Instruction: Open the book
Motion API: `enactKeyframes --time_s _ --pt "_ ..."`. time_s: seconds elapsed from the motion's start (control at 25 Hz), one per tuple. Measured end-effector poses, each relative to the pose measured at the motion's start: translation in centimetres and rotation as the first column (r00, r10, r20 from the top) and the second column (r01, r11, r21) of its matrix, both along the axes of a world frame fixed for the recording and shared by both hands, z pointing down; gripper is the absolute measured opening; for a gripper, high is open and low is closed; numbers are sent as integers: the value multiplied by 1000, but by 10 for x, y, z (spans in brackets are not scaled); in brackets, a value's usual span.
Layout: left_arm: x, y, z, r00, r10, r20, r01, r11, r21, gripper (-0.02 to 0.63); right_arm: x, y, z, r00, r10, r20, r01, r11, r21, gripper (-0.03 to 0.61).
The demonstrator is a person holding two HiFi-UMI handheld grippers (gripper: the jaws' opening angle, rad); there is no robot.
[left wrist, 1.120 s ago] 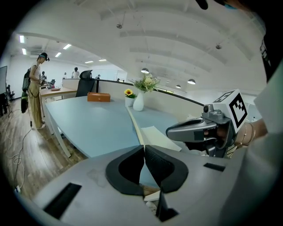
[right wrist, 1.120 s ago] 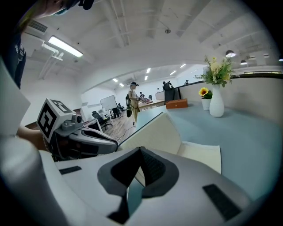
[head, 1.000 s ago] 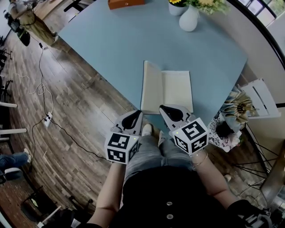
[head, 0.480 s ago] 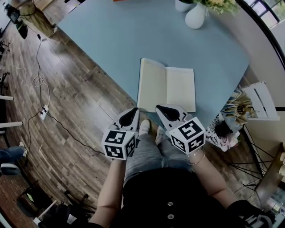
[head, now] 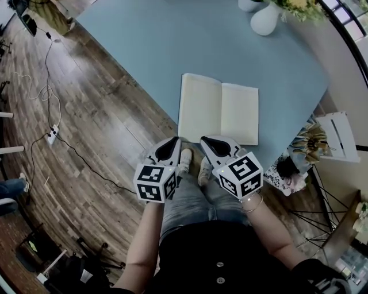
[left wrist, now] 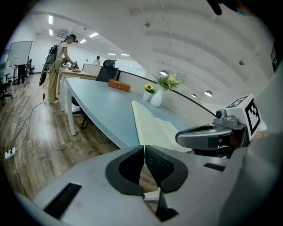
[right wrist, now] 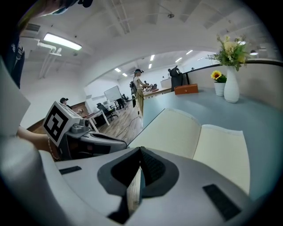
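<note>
The book (head: 217, 109) lies open and flat on the light blue table (head: 172, 46), its cream pages blank, close to the near edge. It also shows as pale pages in the left gripper view (left wrist: 150, 126) and the right gripper view (right wrist: 194, 141). My left gripper (head: 170, 144) and right gripper (head: 214, 142) hover side by side just off the table's near edge, short of the book. Both are shut with nothing between the jaws. In the left gripper view the right gripper (left wrist: 208, 134) sits to the right.
A white vase with flowers (head: 265, 17) stands at the table's far side, seen also in the right gripper view (right wrist: 231, 84) beside a small sunflower pot (right wrist: 218, 86). An orange box (left wrist: 120, 85) lies further along. Cables (head: 46, 86) run over the wooden floor. A person (left wrist: 59, 66) stands at a distant desk.
The head view has shifted, so the book sits slightly further right and lower in the frame. Both grippers stay shut and together, drawn back a little from the book's near edge.
</note>
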State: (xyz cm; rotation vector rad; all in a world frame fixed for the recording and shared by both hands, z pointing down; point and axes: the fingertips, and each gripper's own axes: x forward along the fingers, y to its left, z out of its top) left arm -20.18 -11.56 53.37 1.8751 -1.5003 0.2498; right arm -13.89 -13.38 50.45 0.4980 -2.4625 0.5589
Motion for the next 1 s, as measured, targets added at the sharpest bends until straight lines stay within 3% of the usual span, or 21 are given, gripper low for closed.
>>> enactKeyframes --time_s 1.0 --pt "-5 3 39 996 -34 -78 30 998 -53 18 -14 9 36 998 -7 -69 5 999 -38 6"
